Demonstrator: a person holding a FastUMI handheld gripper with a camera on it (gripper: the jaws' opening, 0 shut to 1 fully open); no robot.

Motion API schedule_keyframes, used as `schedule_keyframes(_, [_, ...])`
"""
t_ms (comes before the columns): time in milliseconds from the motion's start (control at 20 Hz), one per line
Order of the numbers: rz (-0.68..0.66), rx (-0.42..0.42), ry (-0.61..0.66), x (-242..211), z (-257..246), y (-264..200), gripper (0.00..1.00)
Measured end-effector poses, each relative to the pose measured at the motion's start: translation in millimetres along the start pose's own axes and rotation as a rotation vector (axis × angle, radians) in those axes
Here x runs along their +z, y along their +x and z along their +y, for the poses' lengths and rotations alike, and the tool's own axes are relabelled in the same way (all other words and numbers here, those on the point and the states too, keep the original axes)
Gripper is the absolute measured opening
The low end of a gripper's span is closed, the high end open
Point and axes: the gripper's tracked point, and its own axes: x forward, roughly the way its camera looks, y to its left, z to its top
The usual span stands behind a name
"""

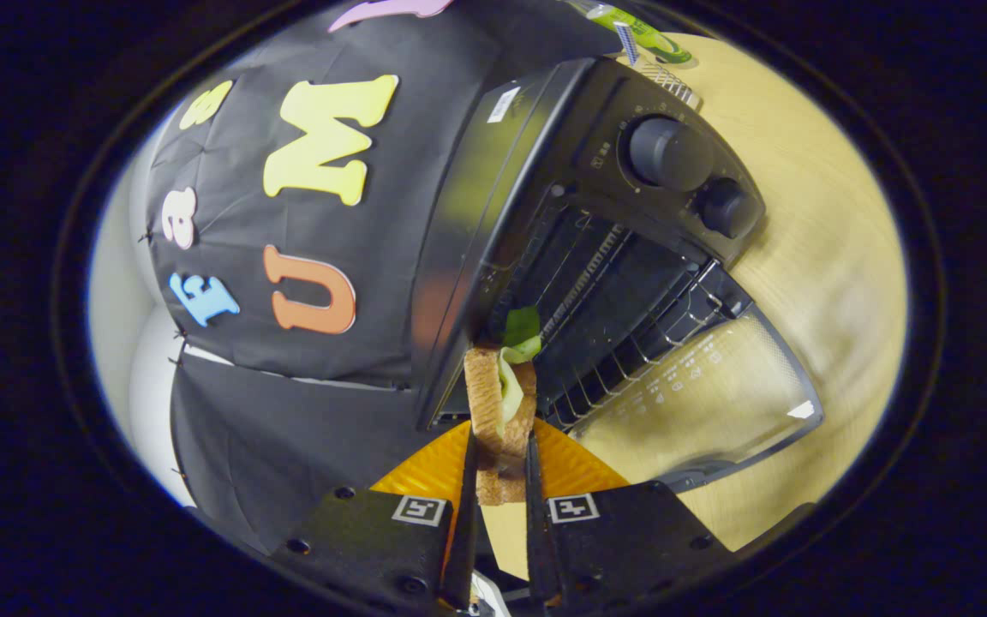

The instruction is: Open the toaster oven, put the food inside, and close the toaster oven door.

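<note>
A black toaster oven stands on a pale wooden table, seen tilted because the gripper is rolled to one side. Its glass door hangs fully open toward the table, and two round knobs sit on the control panel. Behind the oven, at the far table edge, lie a green item and a small ribbed object, too small to identify. Inside the oven a wire rack is bare. The gripper clamps a sandwich, both fingers pressed on the bread, lettuce poking out, held just at the oven's mouth.
</note>
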Motion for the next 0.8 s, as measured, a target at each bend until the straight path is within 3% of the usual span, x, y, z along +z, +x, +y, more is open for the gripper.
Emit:
schedule_keyframes(250, [-0.160,0.047,0.113,31.6,-10.5,25.6,0.30])
schedule_keyframes(550, [-0.346,0.017,0.227,40.1,-26.3,46.2,0.30])
schedule_keyframes(800, [-0.391,-0.095,0.171,39.1,-37.1,61.7,0.38])
